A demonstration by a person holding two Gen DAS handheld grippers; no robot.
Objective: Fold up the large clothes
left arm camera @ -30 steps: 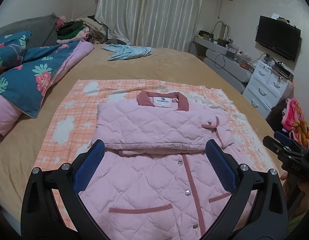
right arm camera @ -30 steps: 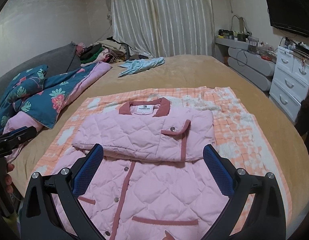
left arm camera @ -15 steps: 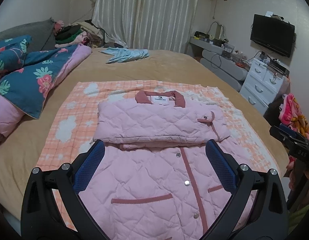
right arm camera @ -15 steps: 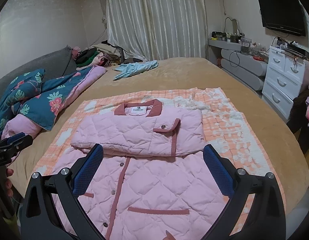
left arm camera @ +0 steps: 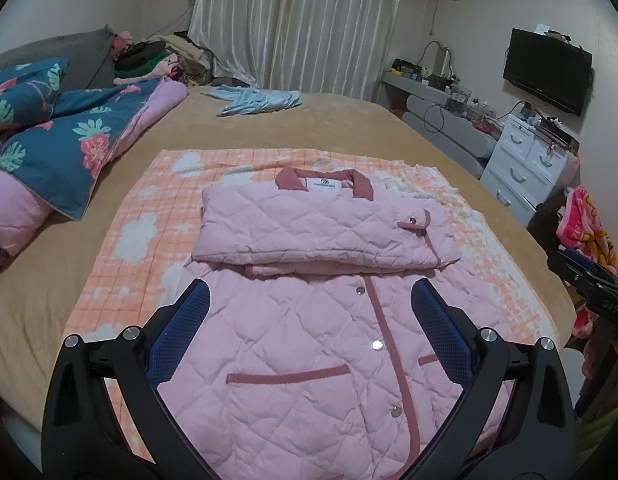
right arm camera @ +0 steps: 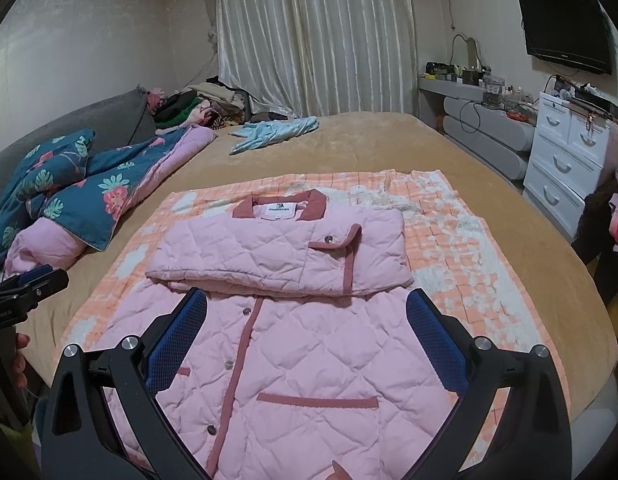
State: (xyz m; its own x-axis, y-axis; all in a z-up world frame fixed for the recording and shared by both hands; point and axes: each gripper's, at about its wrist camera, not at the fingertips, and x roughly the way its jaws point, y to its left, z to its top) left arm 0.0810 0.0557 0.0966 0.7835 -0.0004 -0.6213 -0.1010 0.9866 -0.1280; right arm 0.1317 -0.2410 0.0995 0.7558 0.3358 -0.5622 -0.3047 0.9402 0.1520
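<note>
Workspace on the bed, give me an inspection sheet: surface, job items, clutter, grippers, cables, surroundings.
Surface: tan bed with an orange checked blanket spread flat on it.
Job's things: pink quilted jacket lying on the blanket, sleeves folded across the chest, lower half still flat.
Clutter: light blue garment at the far end; floral duvet along the left edge; clothes heap by the curtain.
Grippers: left gripper open above the jacket, holding nothing; right gripper the same.
Cables: wires hanging off the grey shelf.
Surroundings: white drawers, wall television, curtains.
</note>
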